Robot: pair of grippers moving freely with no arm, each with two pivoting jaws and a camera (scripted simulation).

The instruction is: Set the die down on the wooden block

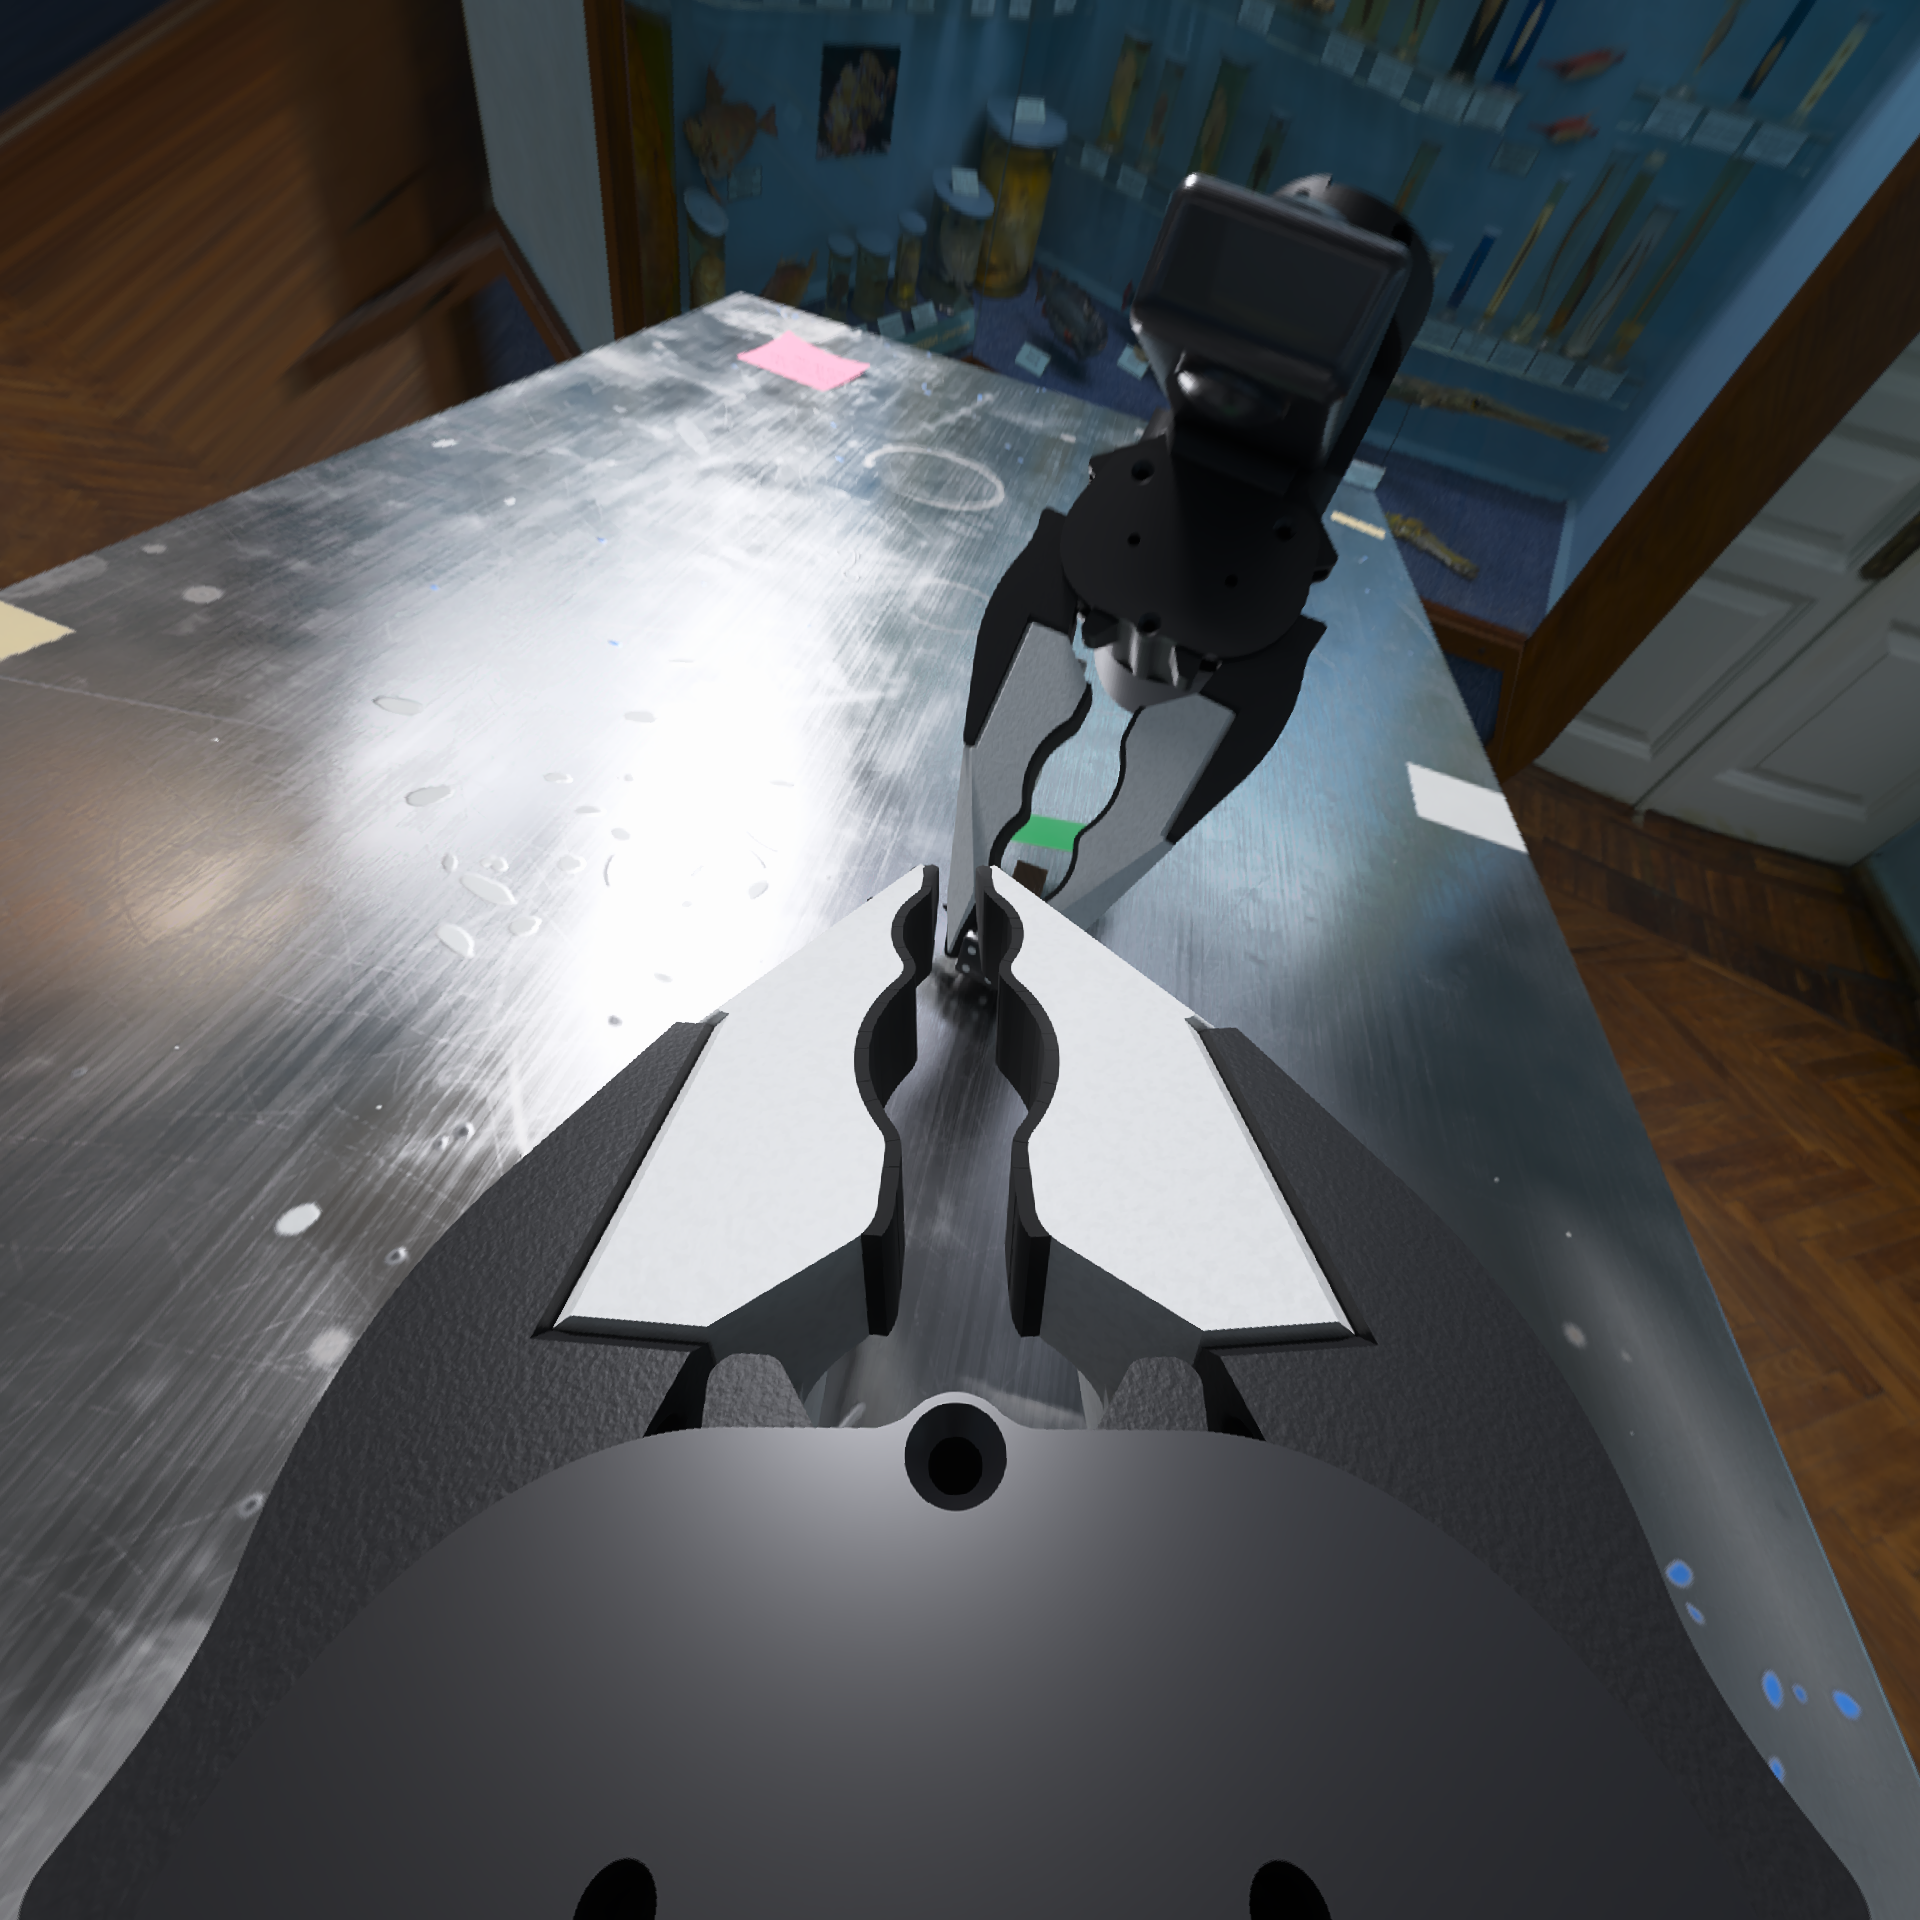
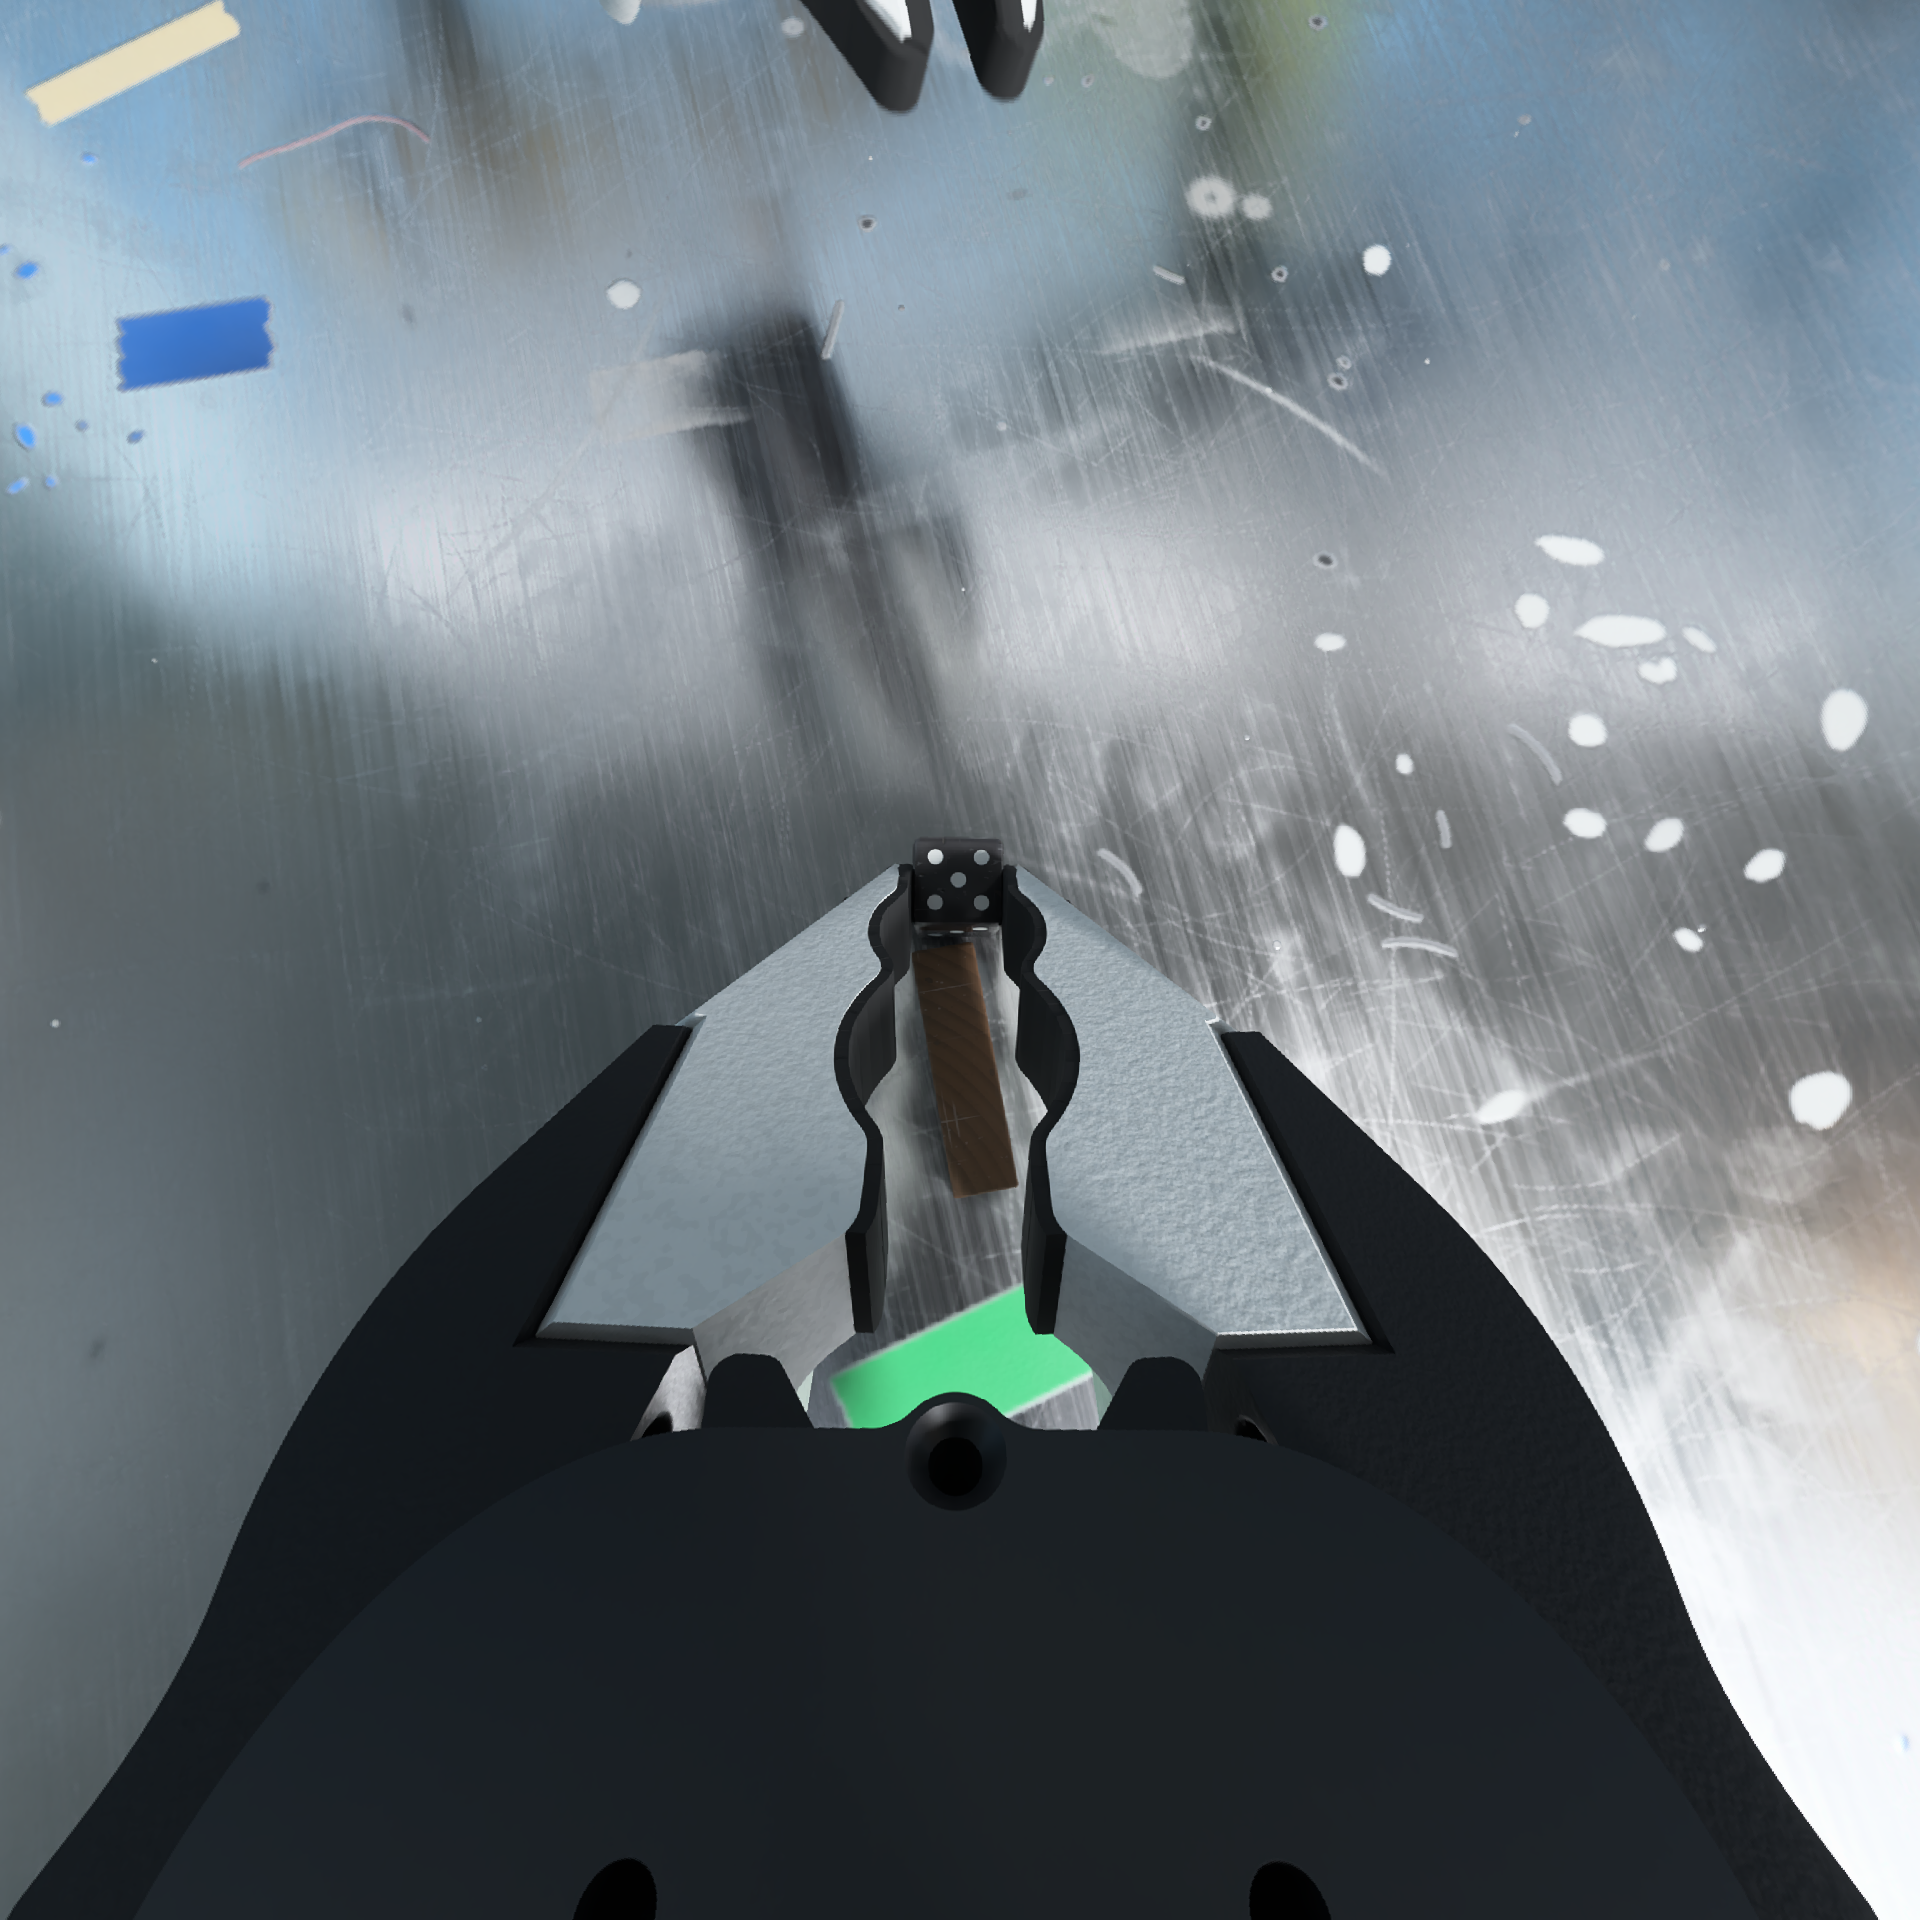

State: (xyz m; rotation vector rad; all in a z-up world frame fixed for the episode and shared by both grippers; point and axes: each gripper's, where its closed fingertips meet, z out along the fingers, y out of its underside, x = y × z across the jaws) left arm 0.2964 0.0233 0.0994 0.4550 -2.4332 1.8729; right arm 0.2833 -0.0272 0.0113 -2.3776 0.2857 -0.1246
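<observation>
A small black die with white pips (image 2: 956,881) sits between the tips of my right gripper (image 2: 956,896), which is shut on it. Just behind the die a thin brown wooden block (image 2: 966,1070) lies flat on the metal table (image 2: 416,727); I cannot tell whether the die touches it. In the left wrist view the right gripper (image 1: 987,930) points steeply down, the die (image 1: 971,961) is at its tips and the block (image 1: 1034,873) shows behind. My left gripper (image 1: 956,899) is empty, fingers slightly apart, a short way from the die. Its fingertips (image 2: 899,62) show at the top.
A green patch (image 2: 951,1361) lies on the table behind the block, and shows in the left wrist view (image 1: 1049,831). Blue tape (image 2: 192,343), beige tape (image 2: 130,62), a pink note (image 1: 802,362) and a white patch (image 1: 1455,800) lie flat. The table's right edge (image 1: 1558,935) is near.
</observation>
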